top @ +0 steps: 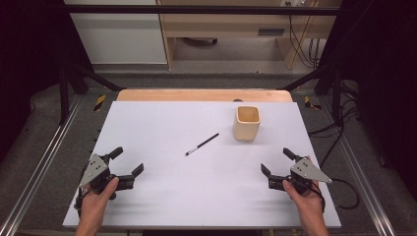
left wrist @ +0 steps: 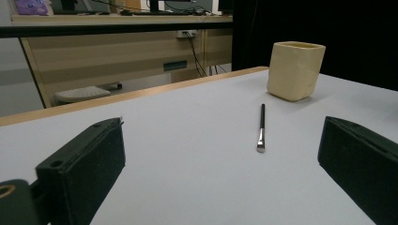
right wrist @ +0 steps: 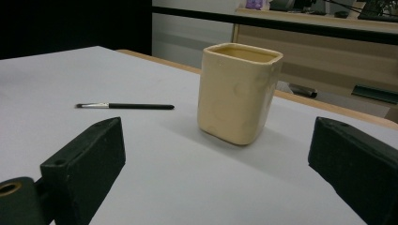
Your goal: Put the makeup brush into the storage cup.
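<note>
A thin black brush with a silver ferrule lies flat near the middle of the white table; its bristle end points toward the near left. To its right and farther back stands a cream square cup, upright. My left gripper rests open at the near left, with nothing between its jaws. At the near right my right gripper is open too and holds nothing. Ahead of the left gripper's jaws lie the brush and cup. The cup stands straight ahead in the right gripper view, the brush to its left.
The table's wooden far edge borders a gap to the floor. Metal rails run along both sides. Cables trail on the right. A wooden bench stands beyond the table.
</note>
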